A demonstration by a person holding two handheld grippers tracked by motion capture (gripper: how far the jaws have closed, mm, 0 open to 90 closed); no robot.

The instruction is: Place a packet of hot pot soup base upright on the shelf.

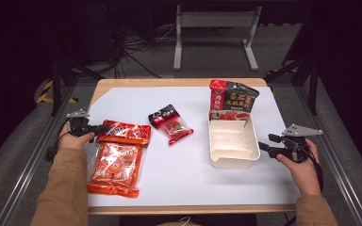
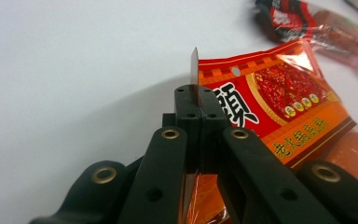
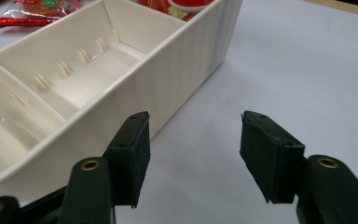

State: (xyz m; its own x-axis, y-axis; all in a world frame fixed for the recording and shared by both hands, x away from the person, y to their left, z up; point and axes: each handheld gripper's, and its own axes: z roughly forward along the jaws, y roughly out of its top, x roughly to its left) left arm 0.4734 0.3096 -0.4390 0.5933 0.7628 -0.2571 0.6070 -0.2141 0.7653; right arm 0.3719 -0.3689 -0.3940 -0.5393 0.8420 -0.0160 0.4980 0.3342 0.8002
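Clearly the left gripper is clamped on the orange snack packet's left edge; the right gripper gapes beside the white bin.

Stuff sitting around the table that's not being handled

A small red-and-black snack packet is lying on the white table top near the middle, tilted at an angle, and its crinkly clear end is peeking into the top right corner of the left gripper view. Further back, a dark and red pouch is standing up, leaning at the far end of the cream tray. Behind the table, a grey metal stand is sitting on the carpeted floor with black cables trailing beside it. Yellow-and-black tape is showing on the floor at the far left.
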